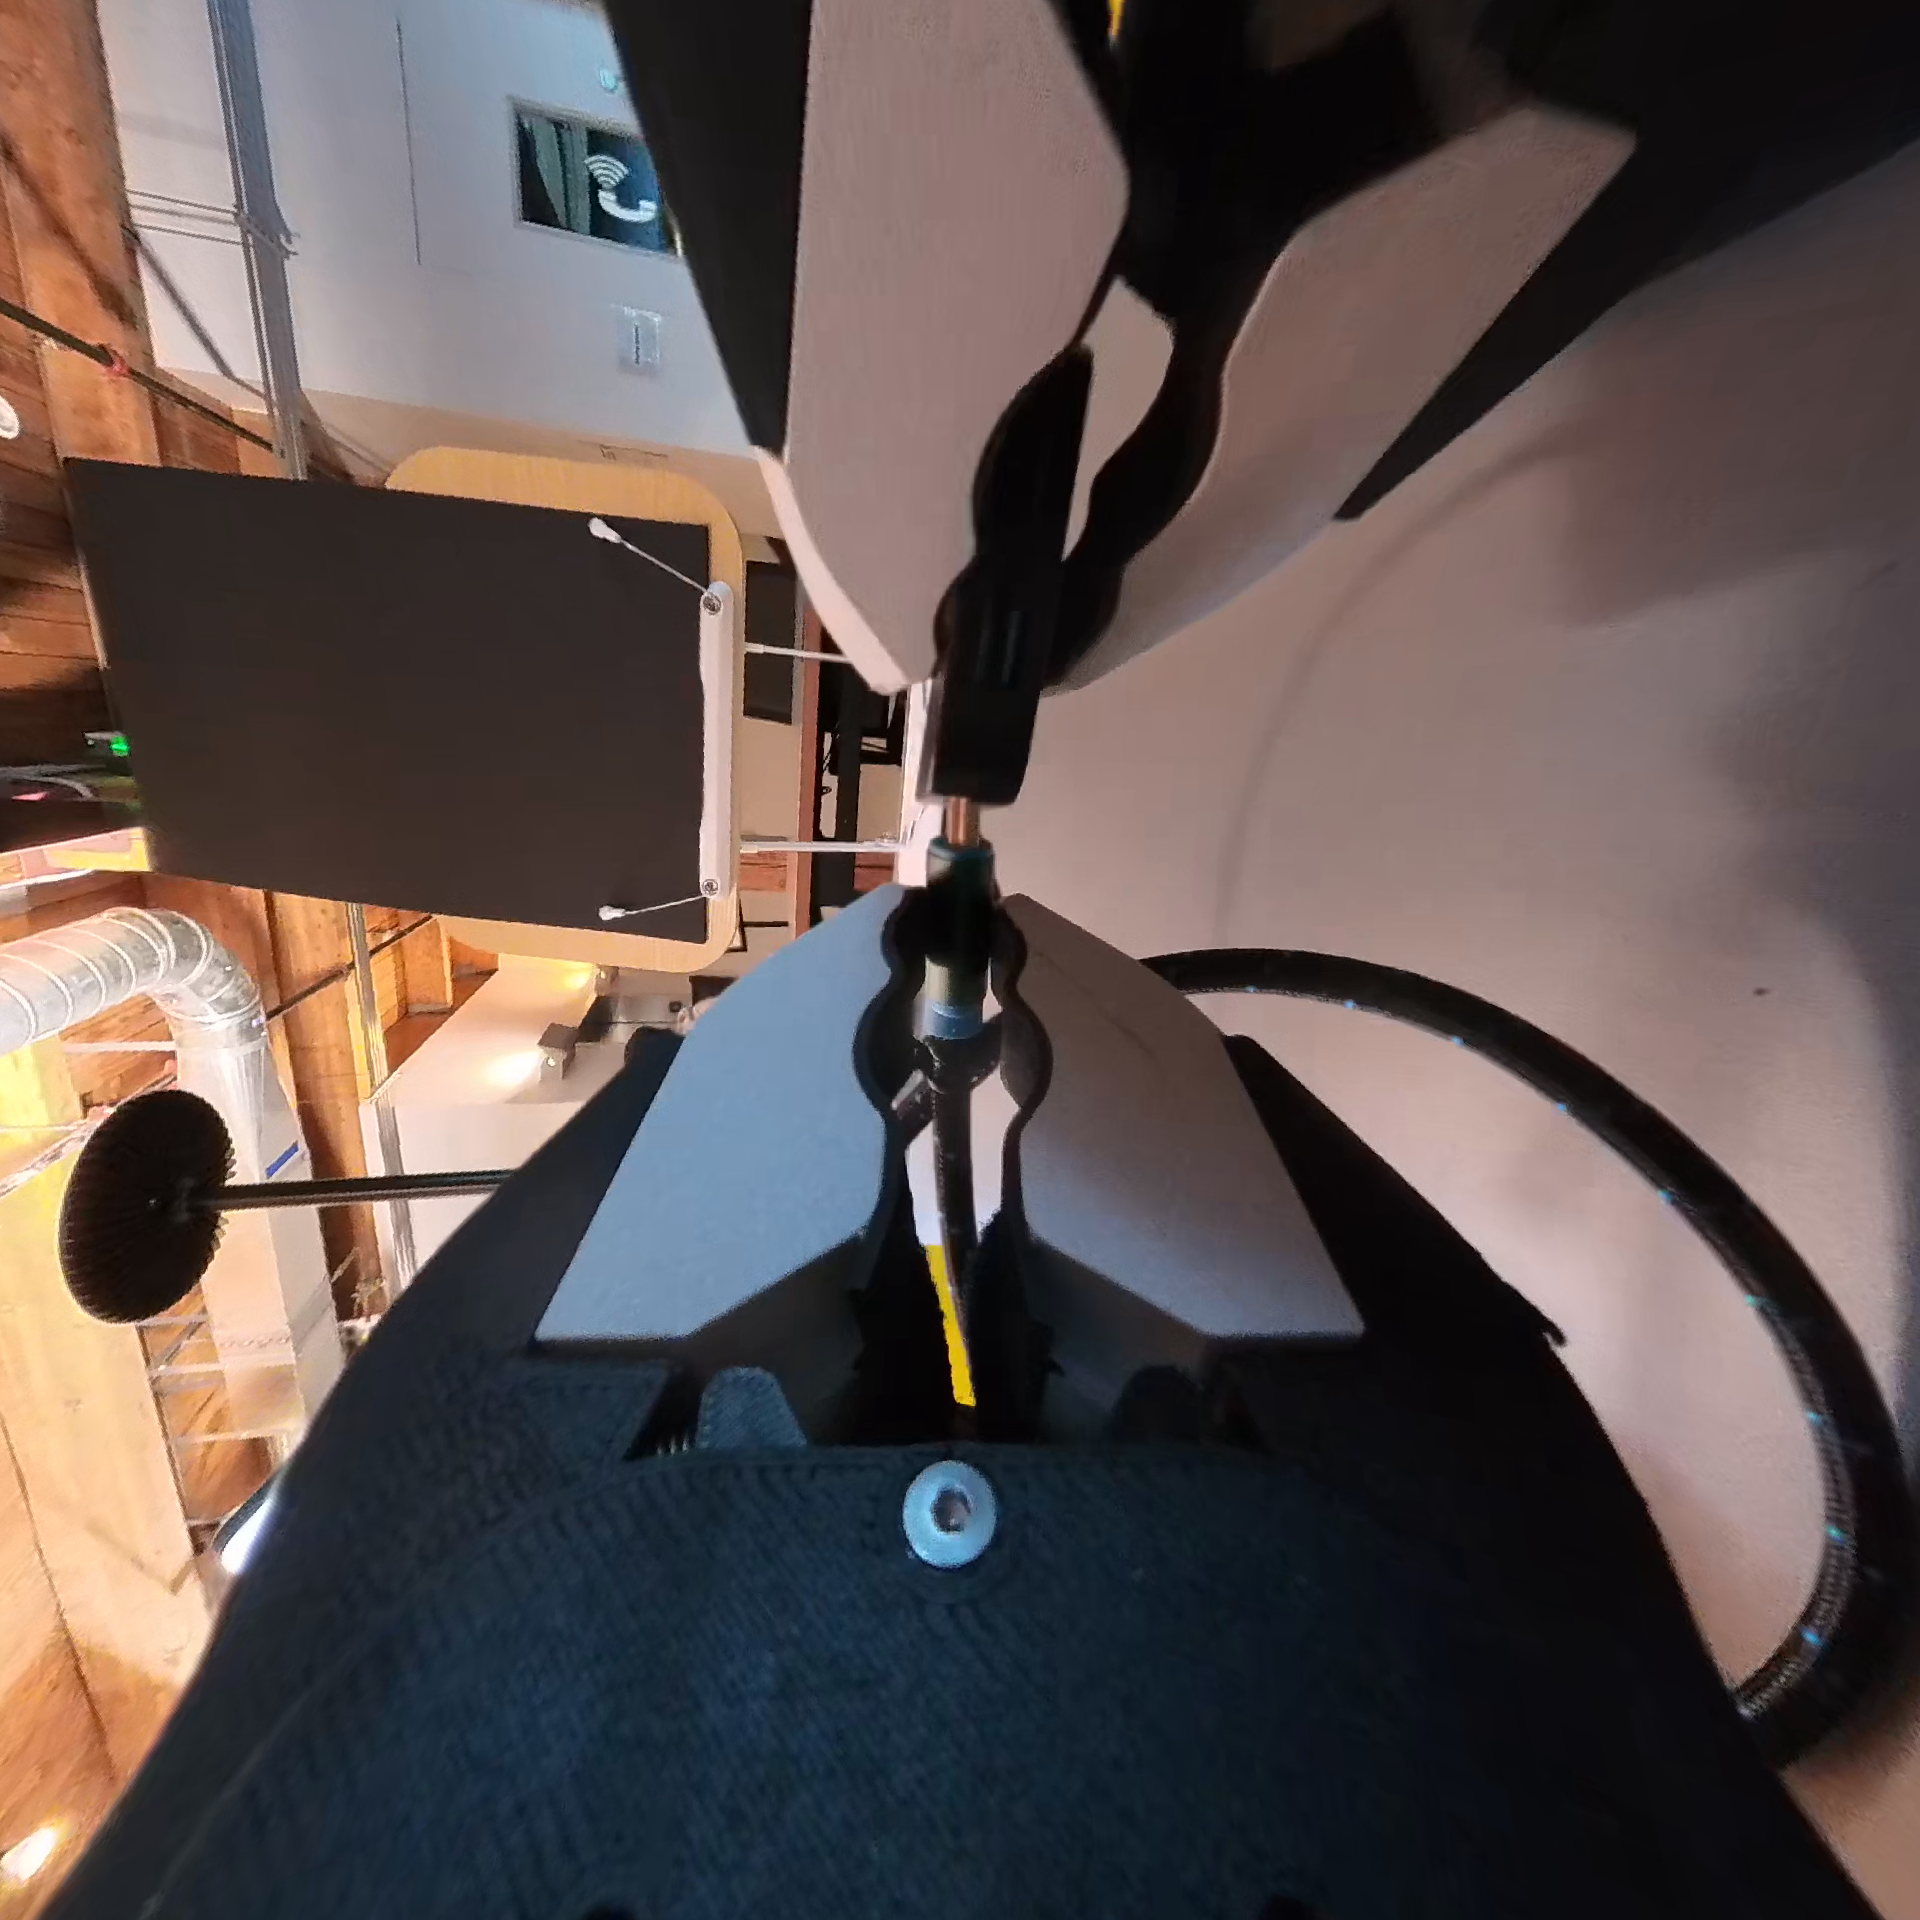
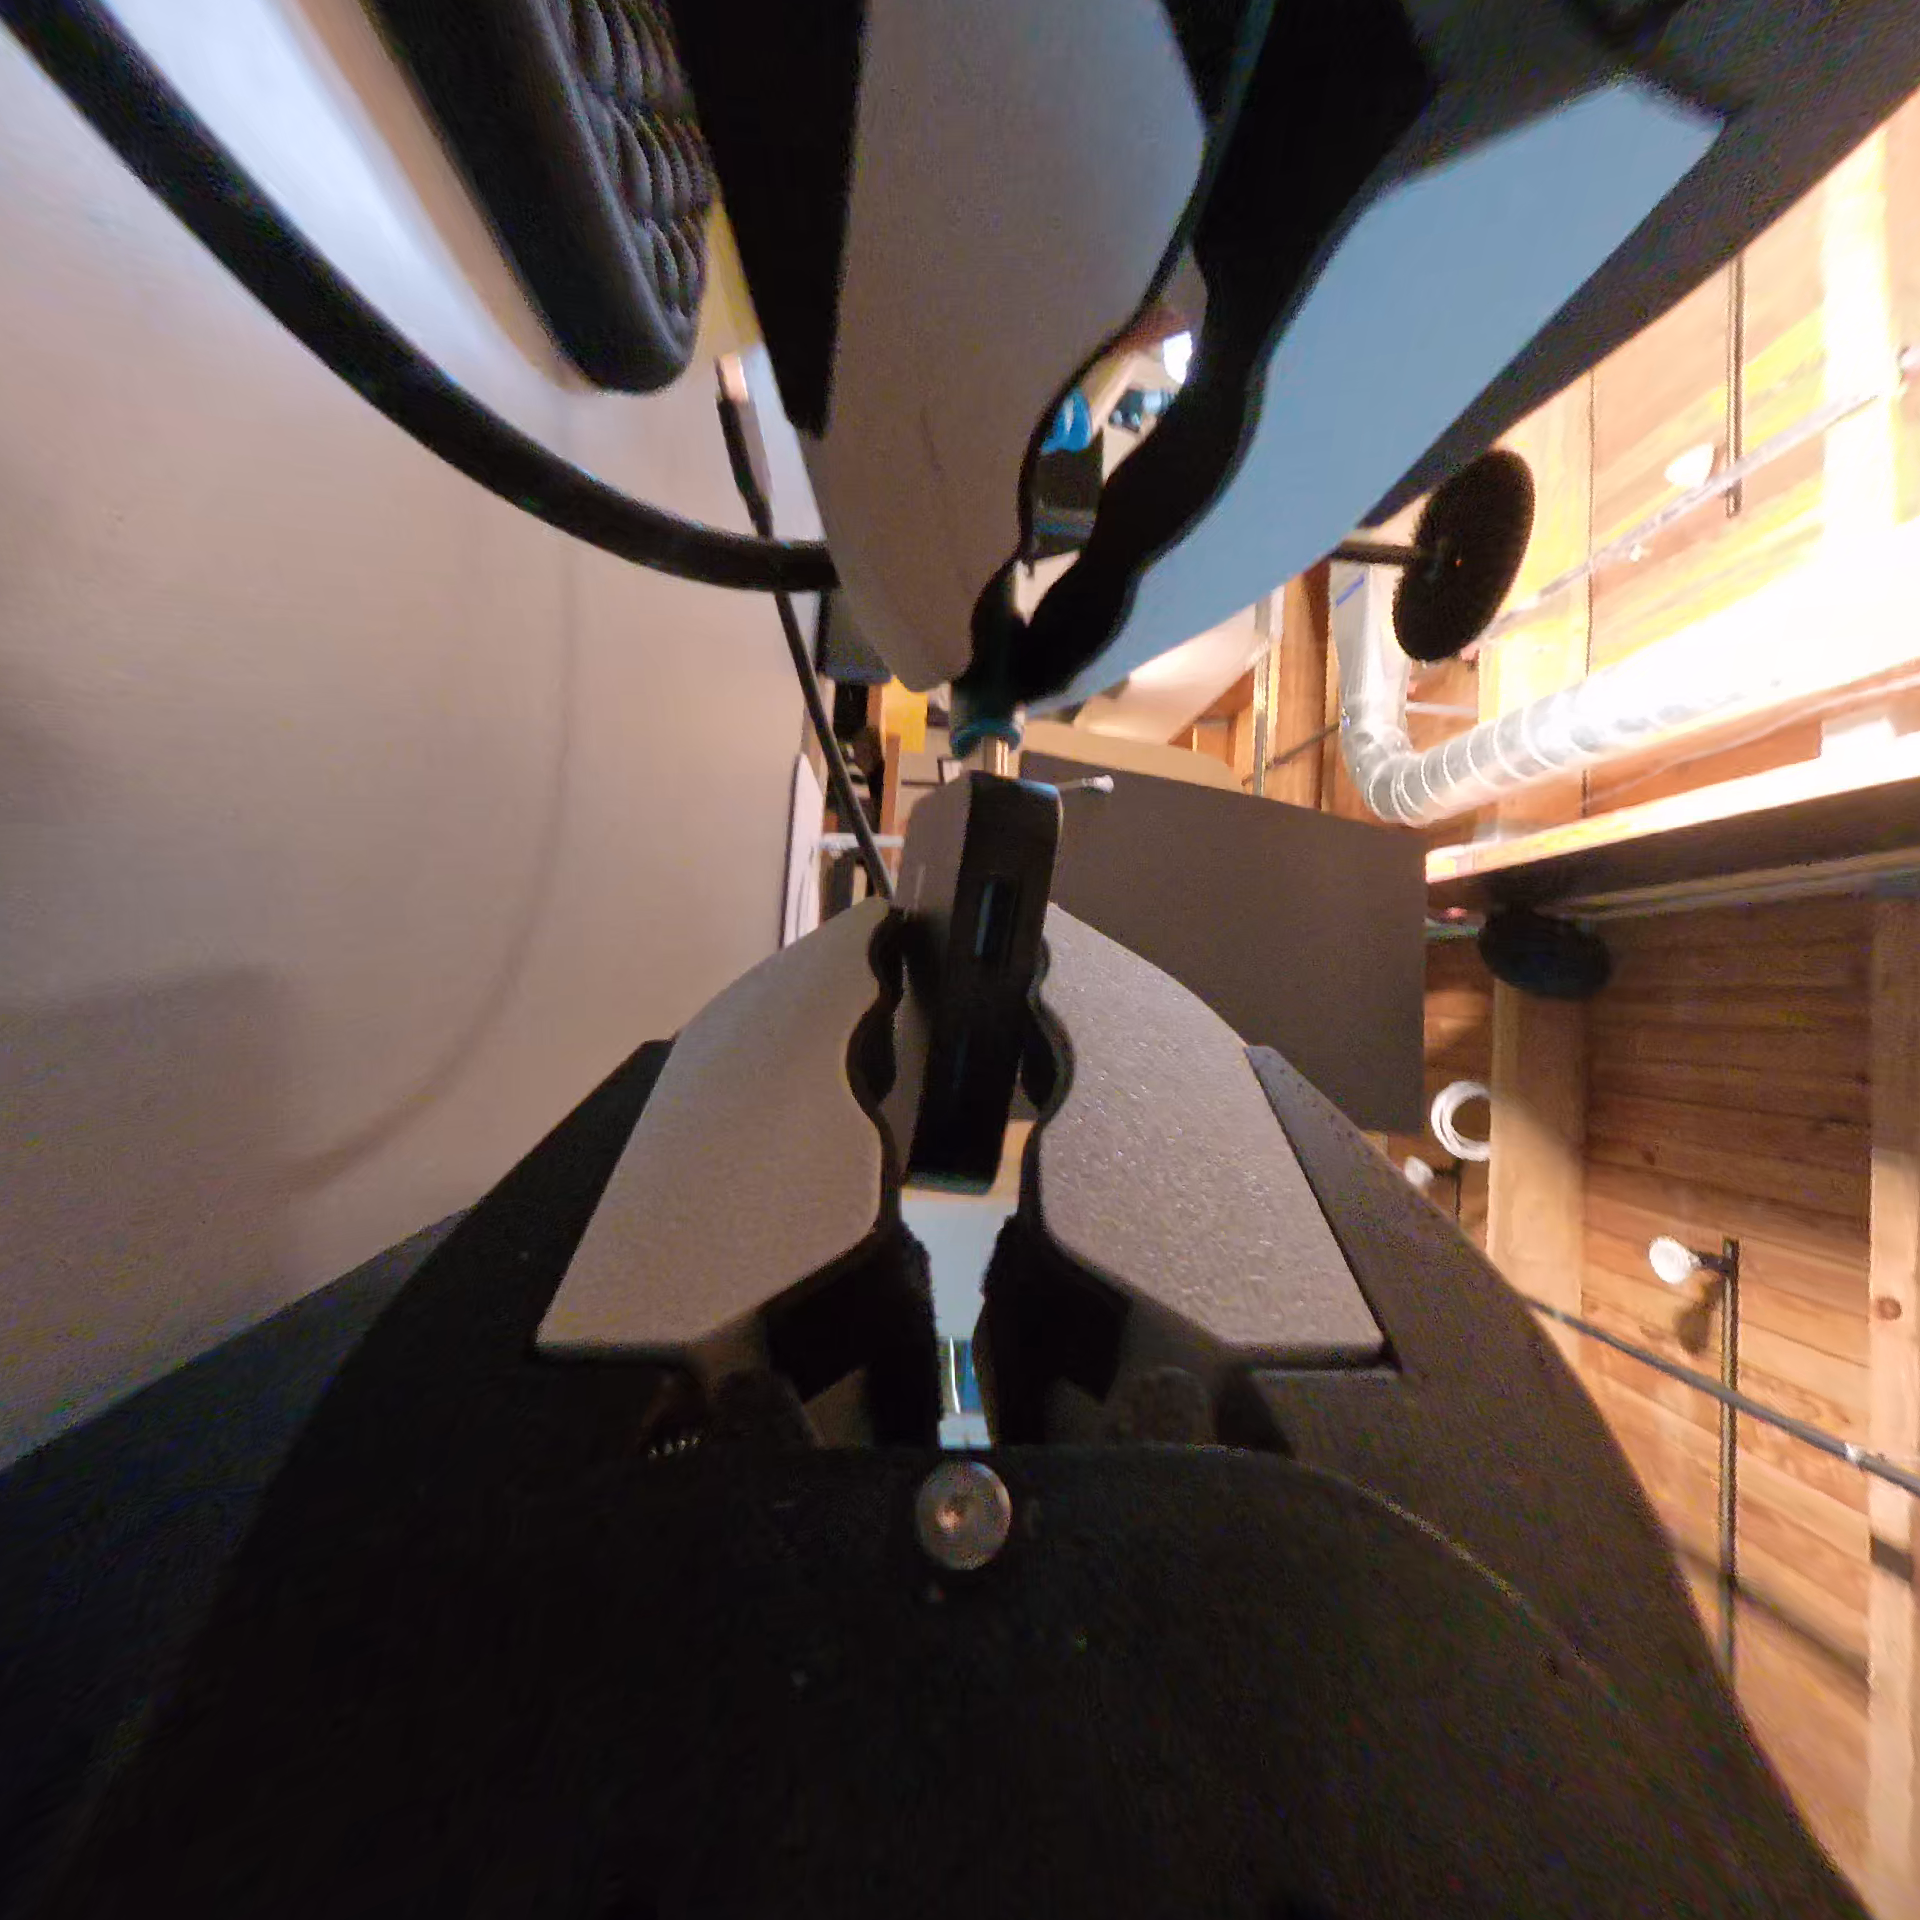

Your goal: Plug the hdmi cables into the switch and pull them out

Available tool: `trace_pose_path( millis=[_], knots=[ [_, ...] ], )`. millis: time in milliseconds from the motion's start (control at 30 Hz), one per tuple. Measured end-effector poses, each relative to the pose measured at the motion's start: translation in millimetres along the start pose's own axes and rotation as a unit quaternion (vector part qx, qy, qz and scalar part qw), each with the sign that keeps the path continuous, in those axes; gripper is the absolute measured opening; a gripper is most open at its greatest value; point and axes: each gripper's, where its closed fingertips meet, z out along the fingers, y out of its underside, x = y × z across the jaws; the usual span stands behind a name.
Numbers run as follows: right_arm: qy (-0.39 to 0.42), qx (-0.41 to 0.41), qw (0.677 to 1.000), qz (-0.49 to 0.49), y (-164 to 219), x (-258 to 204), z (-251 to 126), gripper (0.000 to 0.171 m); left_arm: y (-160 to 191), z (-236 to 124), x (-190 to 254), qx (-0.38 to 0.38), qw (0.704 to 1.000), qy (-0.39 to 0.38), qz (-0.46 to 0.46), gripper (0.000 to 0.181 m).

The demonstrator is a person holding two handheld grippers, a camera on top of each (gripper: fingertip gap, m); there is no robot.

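Your left tongs (image 1: 951,914) and right tongs (image 2: 961,935) face each other tip to tip, both clamped tight on something.

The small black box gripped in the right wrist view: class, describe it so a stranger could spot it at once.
Find the right gripper low in the right wrist view; the small black box stands clamped between its grey fingers. Unlike the round, blue-collared plug meeting its far end, it is flat-sided with a dark slot.
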Motion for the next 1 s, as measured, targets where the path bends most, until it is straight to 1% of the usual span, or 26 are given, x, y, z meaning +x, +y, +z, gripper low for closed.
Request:
trace_pose_path(
  millis=[67,233,300,367,467,533,600,700,800,900,933,1000],
  knots=[
    [-0.015,-0.002,1.000,0.005,-1.7,-2.8,-0.3,0.018,1.2,0.9,1.9,-0.002,1.000,0.008,-0.002,0.011],
    [-0.021,0.002,1.000,0.009,-5.4,2.3,-1.7,0.014,0.6,-3.1,0.6,0.001,1.000,0.022,-0.008,0.011],
    [-0.029,0.012,0.999,0.018,-7.7,2.0,-4.1,0.014,-1.9,-5.4,1.8,0.027,0.999,0.033,0.004,0.011],
    [-0.044,0.017,0.998,0.046,-9.1,0.9,-5.2,0.014,-2.6,-6.1,3.2,0.033,0.998,0.042,-0.020,0.011],
    [-0.046,0.014,0.997,0.058,-11.2,-0.4,-5.1,0.013,-3.4,-5.6,4.6,0.034,0.998,0.048,-0.034,0.011],
    [-0.047,0.014,0.997,0.059,-11.7,-1.4,-6.0,0.013,-4.6,-5.6,5.6,0.039,0.997,0.047,-0.036,0.011],
    [-0.059,0.023,0.997,0.053,-16.6,-3.5,-6.9,0.013,-10.9,-6.7,9.6,0.067,0.996,0.054,-0.038,0.011],
    [-0.071,0.034,0.995,0.062,-18.0,-5.3,-5.2,0.013,-9.1,-6.0,10.1,0.069,0.995,0.051,-0.050,0.012],
    [-0.057,0.034,0.996,0.053,-15.3,0.9,-3.3,0.014,-9.9,-6.0,3.0,0.080,0.995,0.038,-0.040,0.013],
    [-0.042,0.014,0.998,0.053,-1.5,6.2,-4.5,0.014,-10.7,-14.3,-18.0,0.108,0.992,-0.003,-0.065,0.036],
    [-0.036,0.004,0.998,0.051,5.0,8.1,-5.8,0.014,-9.1,-18.1,-24.4,0.116,0.990,-0.011,-0.078,0.040],
    [-0.027,-0.006,0.998,0.056,12.8,13.0,-9.7,0.014,-5.3,-23.2,-26.8,0.127,0.987,-0.004,-0.096,0.041]
  ],
)
